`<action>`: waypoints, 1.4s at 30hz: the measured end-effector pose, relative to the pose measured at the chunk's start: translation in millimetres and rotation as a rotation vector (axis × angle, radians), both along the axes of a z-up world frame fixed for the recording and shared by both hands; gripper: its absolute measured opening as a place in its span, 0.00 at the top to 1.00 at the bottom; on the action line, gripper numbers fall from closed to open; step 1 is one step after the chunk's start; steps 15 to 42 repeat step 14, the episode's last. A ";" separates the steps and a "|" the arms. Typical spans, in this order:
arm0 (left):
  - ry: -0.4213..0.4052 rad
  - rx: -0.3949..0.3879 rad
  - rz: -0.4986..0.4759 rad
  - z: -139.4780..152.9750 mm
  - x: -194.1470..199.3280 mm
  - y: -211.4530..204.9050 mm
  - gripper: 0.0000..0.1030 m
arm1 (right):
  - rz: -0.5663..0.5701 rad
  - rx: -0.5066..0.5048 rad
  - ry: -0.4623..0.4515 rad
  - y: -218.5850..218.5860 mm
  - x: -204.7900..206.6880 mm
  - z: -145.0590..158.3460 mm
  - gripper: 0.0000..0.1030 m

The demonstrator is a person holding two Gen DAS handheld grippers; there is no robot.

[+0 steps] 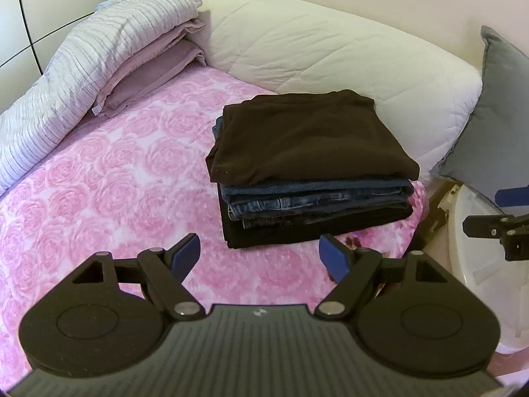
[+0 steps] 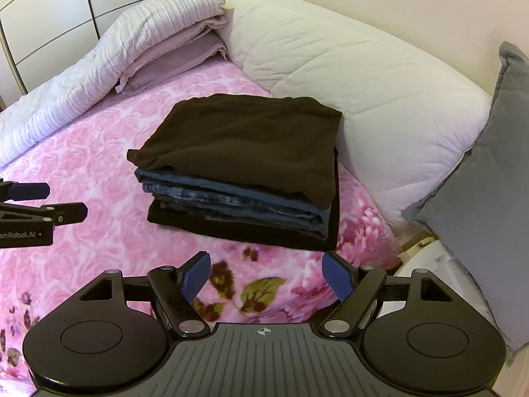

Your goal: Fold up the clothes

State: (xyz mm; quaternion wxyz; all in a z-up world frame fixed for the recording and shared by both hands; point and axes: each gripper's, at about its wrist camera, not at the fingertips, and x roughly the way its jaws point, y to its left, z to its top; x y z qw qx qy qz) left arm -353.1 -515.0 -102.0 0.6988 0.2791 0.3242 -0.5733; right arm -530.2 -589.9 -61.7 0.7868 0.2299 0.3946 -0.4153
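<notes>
Stack: folded clothes (image 1: 310, 172) piled on the pink rose blanket (image 1: 115, 182), near the far corner just beside the white quilted bolster (image 1: 330, 46); squared edges, so reads as folded already.
Top layer: dark brown garment (image 2: 241, 145) laid flat, front lip drooping a little over the layers below.
Middle layers: blue jeans (image 2: 231, 198), folds facing the cameras, several thicknesses.
Bottom layer: black garment (image 1: 297, 231), widest piece, likely placed lowest as a stable base.
Left gripper (image 1: 261, 258): jaws spread wide, nothing between the blue pads (image 1: 186, 253), hanging above bare blanket short of the stack.
Right gripper (image 2: 266, 276): jaws wide apart too, empty, over the blanket's flowered border, facing the stack.
Loose clothes: none visible on the bed in either view.
Stage: fits either a finished pile or a pause between garments; cannot settle which.
Side items: striped duvet (image 1: 82, 56) bunched at far left, grey cushion (image 2: 479, 215) propped at right, white bin (image 1: 489, 264) off the bed edge.
Risk: tall pile on soft bedding, could tip if bumped.
</notes>
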 end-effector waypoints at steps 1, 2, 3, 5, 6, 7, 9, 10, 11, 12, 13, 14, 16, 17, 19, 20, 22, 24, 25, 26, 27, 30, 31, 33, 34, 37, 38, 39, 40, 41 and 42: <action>-0.001 0.001 -0.002 0.2 -1.0 0.4 0.26 | 0.000 -0.001 -0.001 0.9 -0.2 0.4 0.25; 0.000 0.000 -0.003 0.9 -1.6 0.9 0.26 | 0.000 -0.001 -0.002 1.9 -0.4 0.8 0.25; 0.000 -0.002 -0.005 1.6 -2.3 1.3 0.26 | 0.001 -0.002 -0.002 2.8 -0.6 1.2 0.25; 0.002 -0.004 -0.007 2.9 -3.6 2.2 0.26 | 0.001 -0.003 -0.004 4.8 -1.1 2.1 0.25; 0.006 -0.002 -0.006 3.1 -3.9 2.6 0.26 | 0.001 -0.004 -0.004 5.9 -1.7 2.8 0.25; 0.010 -0.001 -0.010 3.1 -4.7 3.3 0.26 | 0.001 -0.005 -0.005 7.1 -2.3 3.6 0.25; 0.008 -0.001 -0.015 2.5 -6.8 4.8 0.26 | 0.001 -0.007 -0.006 10.4 -3.3 4.7 0.25; 0.007 -0.001 -0.018 2.2 -7.8 5.6 0.26 | -0.001 -0.008 -0.006 12.3 -3.9 5.0 0.25; 0.007 -0.001 -0.020 2.2 -8.2 6.6 0.26 | -0.002 -0.009 -0.006 14.1 -4.4 5.3 0.25; 0.007 -0.002 -0.022 2.1 -8.7 7.7 0.26 | -0.004 -0.010 -0.007 16.0 -5.0 5.5 0.25; 0.007 -0.003 -0.024 2.1 -9.1 8.7 0.26 | -0.005 -0.011 -0.007 17.8 -5.6 5.8 0.25; 0.002 -0.008 -0.025 2.5 -9.5 10.0 0.26 | -0.007 -0.012 -0.007 19.7 -6.1 6.1 0.25; 0.002 -0.008 -0.025 2.5 -9.5 10.0 0.26 | -0.007 -0.012 -0.007 19.7 -6.1 6.1 0.25; 0.002 -0.008 -0.025 2.5 -9.5 10.0 0.26 | -0.007 -0.012 -0.007 19.7 -6.1 6.1 0.25; 0.002 -0.008 -0.025 2.5 -9.5 10.0 0.26 | -0.007 -0.012 -0.007 19.7 -6.1 6.1 0.25; 0.002 -0.008 -0.025 2.5 -9.5 10.0 0.26 | -0.007 -0.012 -0.007 19.7 -6.1 6.1 0.25; 0.002 -0.008 -0.025 2.5 -9.5 10.0 0.26 | -0.007 -0.012 -0.007 19.7 -6.1 6.1 0.25; 0.002 -0.008 -0.025 2.5 -9.5 10.0 0.26 | -0.007 -0.012 -0.007 19.7 -6.1 6.1 0.25; 0.002 -0.008 -0.025 2.5 -9.5 10.0 0.26 | -0.007 -0.012 -0.007 19.7 -6.1 6.1 0.25; 0.002 -0.008 -0.025 2.5 -9.5 10.0 0.26 | -0.007 -0.012 -0.007 19.7 -6.1 6.1 0.25; 0.002 -0.008 -0.025 2.5 -9.5 10.0 0.26 | -0.007 -0.012 -0.007 19.7 -6.1 6.1 0.25; 0.002 -0.008 -0.025 2.5 -9.5 10.0 0.26 | -0.007 -0.012 -0.007 19.7 -6.1 6.1 0.25; 0.002 -0.008 -0.025 2.5 -9.5 10.0 0.26 | -0.007 -0.012 -0.007 19.7 -6.1 6.1 0.25; 0.002 -0.008 -0.025 2.5 -9.5 10.0 0.26 | -0.007 -0.012 -0.007 19.7 -6.1 6.1 0.25; 0.002 -0.008 -0.025 2.5 -9.5 10.0 0.26 | -0.007 -0.012 -0.007 19.7 -6.1 6.1 0.25; 0.002 -0.008 -0.025 2.5 -9.5 10.0 0.26 | -0.007 -0.012 -0.007 19.7 -6.1 6.1 0.25; 0.002 -0.008 -0.025 2.5 -9.5 10.0 0.26 | -0.007 -0.012 -0.007 19.7 -6.1 6.1 0.25; 0.002 -0.008 -0.025 2.5 -9.5 10.0 0.26 | -0.007 -0.012 -0.007 19.7 -6.1 6.1 0.25; 0.002 -0.008 -0.025 2.5 -9.5 10.0 0.26 | -0.007 -0.012 -0.007 19.7 -6.1 6.1 0.25; 0.002 -0.008 -0.025 2.5 -9.5 10.0 0.26 | -0.007 -0.012 -0.007 19.7 -6.1 6.1 0.25; 0.002 -0.008 -0.025 2.5 -9.5 10.0 0.26 | -0.007 -0.012 -0.007 19.7 -6.1 6.1 0.25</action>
